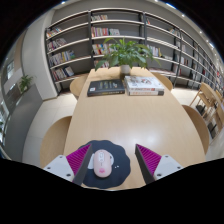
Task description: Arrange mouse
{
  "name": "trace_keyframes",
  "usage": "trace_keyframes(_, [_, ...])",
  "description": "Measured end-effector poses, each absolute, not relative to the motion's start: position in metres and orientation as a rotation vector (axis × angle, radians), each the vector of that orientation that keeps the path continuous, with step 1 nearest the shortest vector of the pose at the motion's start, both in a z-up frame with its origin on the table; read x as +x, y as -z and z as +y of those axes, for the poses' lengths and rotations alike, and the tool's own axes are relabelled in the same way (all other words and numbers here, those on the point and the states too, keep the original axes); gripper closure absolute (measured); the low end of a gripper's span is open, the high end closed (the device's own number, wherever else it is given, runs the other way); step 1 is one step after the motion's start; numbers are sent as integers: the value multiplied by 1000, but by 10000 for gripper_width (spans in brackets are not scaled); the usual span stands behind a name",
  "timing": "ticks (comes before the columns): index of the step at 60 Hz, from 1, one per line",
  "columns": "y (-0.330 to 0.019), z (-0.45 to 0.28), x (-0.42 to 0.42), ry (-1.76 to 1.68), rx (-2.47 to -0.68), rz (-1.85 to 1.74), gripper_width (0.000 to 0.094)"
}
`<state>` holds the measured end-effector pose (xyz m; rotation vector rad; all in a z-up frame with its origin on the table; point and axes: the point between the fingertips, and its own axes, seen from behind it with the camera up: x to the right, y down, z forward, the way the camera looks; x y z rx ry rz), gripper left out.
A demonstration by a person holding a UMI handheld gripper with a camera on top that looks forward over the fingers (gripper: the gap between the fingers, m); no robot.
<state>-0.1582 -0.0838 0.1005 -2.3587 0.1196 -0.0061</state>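
A pale pink-white mouse (101, 162) lies on a dark round mouse mat (107, 163) at the near edge of a light wooden table (120, 115). My gripper (113, 160) is open, its pink-padded fingers (78, 157) standing wide at either side of the mat. The mouse sits between the fingers, nearer the left one, with a gap at both sides, resting on the mat.
A dark book (106, 88) and a stack of books (144, 86) lie at the table's far end, with a potted plant (130, 52) behind. Wooden chairs (52, 140) stand round the table. Bookshelves (100, 35) line the back wall.
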Motion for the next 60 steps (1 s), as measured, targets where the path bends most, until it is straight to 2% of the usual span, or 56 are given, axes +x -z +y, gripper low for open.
trace_keyframes(8, [-154,-111,-128,23,-2294,125,66])
trace_keyframes(16, [-179,-150,-98,34,-2273,112,76])
trace_keyframes(40, [-185,-261,-24,69,-2260,64,83])
trace_keyframes(60, [-185,-283,-10,41,-2255,68,81])
